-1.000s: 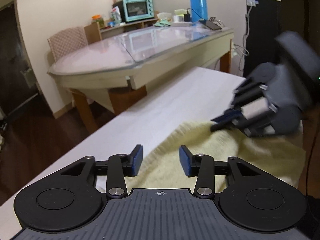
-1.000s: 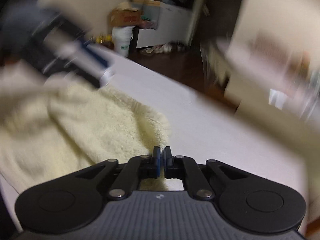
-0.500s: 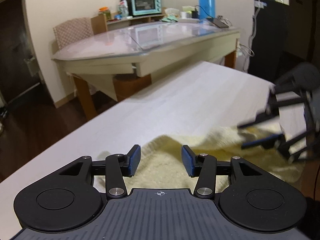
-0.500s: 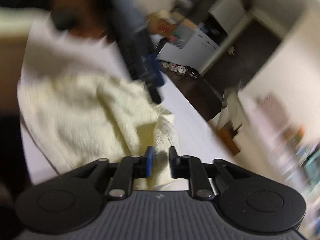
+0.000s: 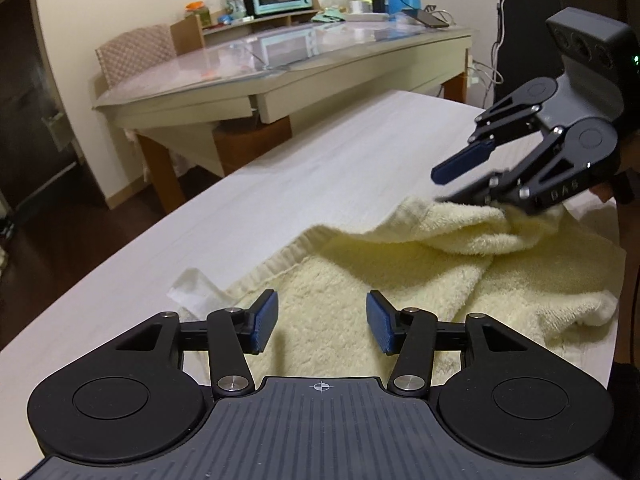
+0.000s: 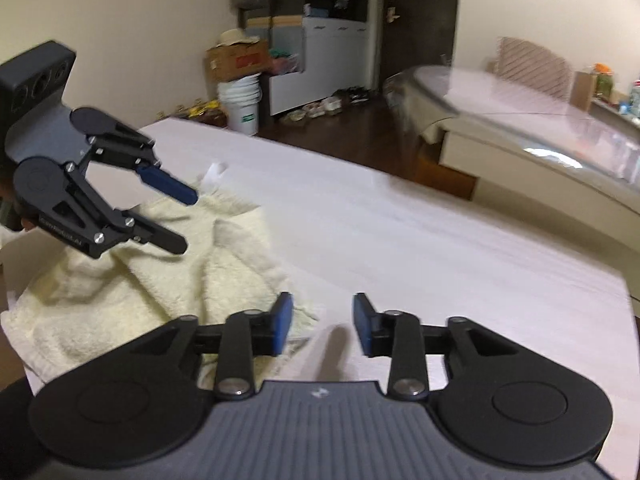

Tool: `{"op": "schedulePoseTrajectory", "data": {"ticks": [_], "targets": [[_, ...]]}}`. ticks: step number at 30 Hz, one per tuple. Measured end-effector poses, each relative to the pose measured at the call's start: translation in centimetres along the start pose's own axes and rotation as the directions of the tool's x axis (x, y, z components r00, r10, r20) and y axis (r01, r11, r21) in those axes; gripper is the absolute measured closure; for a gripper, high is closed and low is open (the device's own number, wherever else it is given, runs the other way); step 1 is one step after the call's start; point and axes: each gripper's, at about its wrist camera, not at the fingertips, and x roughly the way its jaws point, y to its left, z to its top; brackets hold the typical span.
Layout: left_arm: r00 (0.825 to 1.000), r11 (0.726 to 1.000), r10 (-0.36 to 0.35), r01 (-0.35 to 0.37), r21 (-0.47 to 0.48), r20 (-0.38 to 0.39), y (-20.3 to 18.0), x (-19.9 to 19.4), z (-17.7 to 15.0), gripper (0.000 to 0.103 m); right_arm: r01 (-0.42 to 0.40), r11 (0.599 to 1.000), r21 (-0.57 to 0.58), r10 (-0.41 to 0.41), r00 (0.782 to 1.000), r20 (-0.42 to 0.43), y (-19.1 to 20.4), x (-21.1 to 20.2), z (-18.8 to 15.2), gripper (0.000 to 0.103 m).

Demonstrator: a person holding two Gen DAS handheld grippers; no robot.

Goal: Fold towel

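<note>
A: Towel (image 5: pixel 420 280), pale yellow terry cloth, lies rumpled on the white wood-grain worktop (image 5: pixel 320 176), bunched toward the near edge. One fold stands up as a ridge along the far side.

B: Tongs state, left first?

A: Left tongs (image 5: pixel 322 326) stand about half open over the cloth, nothing between the blue pads. Right tongs (image 6: pixel 322 326) have just been opening; pads clear, only bare worktop and the towel's edge below them. In the left view their lower finger sits at the raised ridge; can't tell if it touches.

B: Handling?

A: My read: soft, light, limp. Won't hold shape, and sags if lifted from one point. Thick pile should grip well, not slippery.

B: Where to take it?

A: Likely two corners of one short edge, one per tong. The white label (image 5: pixel 188 286) at the left marks a hem corner; good pick for the left.
</note>
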Motion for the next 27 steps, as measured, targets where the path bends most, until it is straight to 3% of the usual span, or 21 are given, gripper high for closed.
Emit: {"op": "schedulePoseTrajectory", "data": {"ticks": [7, 10, 13, 19, 22, 25, 27], "targets": [[1.0, 0.999, 0.015, -0.015, -0.029, -0.019, 0.9, -0.7, -0.9, 0.047, 0.024, 0.995, -0.101, -0.025, 1.0, -0.014, 1.2, 1.2, -0.9, 0.06], [0.999, 0.998, 0.025, -0.026, -0.053, -0.023, 1.4, -0.8, -1.4, 0.047, 0.075, 0.985, -0.153, -0.079, 0.997, -0.016, 1.5, 1.7, -0.7, 0.081], [0.999, 0.998, 0.03, -0.031, -0.059, -0.024, 1.6, -0.8, -1.6, 0.046, 0.131, 0.975, -0.179, -0.136, 0.991, -0.016, 0.9, 2.1, -0.5, 0.081], [0.999, 0.996, 0.052, -0.053, -0.075, -0.016, 2.4, -0.7, -1.4, 0.045, 0.288, 0.914, -0.286, -0.304, 0.953, -0.012, -1.6, 4.2, 0.3, 0.081], [0.996, 0.991, 0.091, -0.091, -0.093, -0.004, 3.0, -0.7, -1.1, 0.045, 0.319, 0.905, -0.28, -0.337, 0.941, -0.017, -2.7, 4.8, 0.7, 0.081], [0.987, 0.979, 0.159, -0.159, -0.128, -0.006, 4.1, -0.6, -0.9, 0.045, 0.341, 0.902, -0.266, -0.357, 0.934, -0.014, -3.9, 5.2, 0.9, 0.069], [0.983, 0.974, 0.181, -0.182, -0.138, -0.018, 4.5, -0.4, -0.9, 0.045, 0.352, 0.897, -0.267, -0.368, 0.93, -0.01, -4.2, 5.3, 1.0, 0.069]]}}
